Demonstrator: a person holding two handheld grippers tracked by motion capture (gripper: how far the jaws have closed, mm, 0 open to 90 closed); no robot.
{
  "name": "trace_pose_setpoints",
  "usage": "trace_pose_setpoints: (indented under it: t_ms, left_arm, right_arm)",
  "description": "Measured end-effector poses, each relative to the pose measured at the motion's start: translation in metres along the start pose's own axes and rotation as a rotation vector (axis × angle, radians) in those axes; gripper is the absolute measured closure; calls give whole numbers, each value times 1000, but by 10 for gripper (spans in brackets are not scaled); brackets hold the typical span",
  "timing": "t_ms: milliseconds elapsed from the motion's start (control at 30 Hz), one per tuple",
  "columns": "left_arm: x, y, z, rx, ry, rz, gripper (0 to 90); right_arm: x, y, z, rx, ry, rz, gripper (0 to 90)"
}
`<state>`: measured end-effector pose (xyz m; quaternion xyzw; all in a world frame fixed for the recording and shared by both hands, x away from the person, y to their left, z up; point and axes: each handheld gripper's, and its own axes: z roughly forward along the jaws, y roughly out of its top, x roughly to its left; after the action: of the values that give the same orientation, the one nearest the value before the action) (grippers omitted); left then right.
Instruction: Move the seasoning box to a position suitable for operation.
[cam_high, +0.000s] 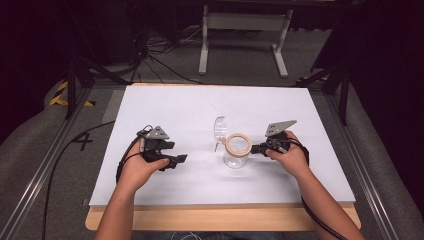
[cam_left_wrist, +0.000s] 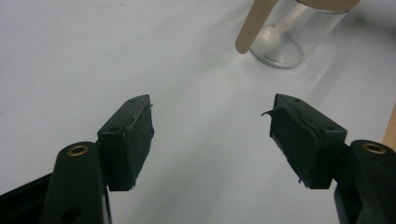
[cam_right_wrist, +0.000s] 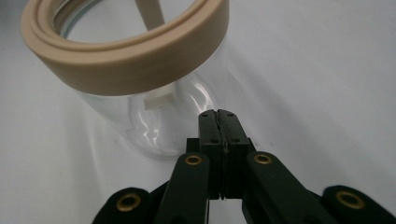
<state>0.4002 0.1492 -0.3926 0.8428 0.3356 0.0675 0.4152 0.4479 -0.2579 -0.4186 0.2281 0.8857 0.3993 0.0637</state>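
Note:
A clear glass jar with a beige ring around its mouth stands upright at the middle of the white table. Its clear hinged lid is tipped open at the far left of the mouth. My right gripper is shut and holds nothing. In the right gripper view its tips sit at the jar's glass wall, just under the beige ring. My left gripper lies open to the left of the jar. The left gripper view has bare table between its open pads, with the jar and a beige strap ahead.
A wooden board edge runs along the table's near side. Beyond the far edge stand a white frame and loose cables on the grey floor. Black rails flank the table.

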Motion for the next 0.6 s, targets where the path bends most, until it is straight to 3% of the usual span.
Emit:
trace_pose_setpoints:
  t_ms: [600]
  left_arm:
    - [-1, 12, 12, -5, -30, 18, 308]
  right_arm:
    - [29, 2, -6, 43, 62, -51, 900]
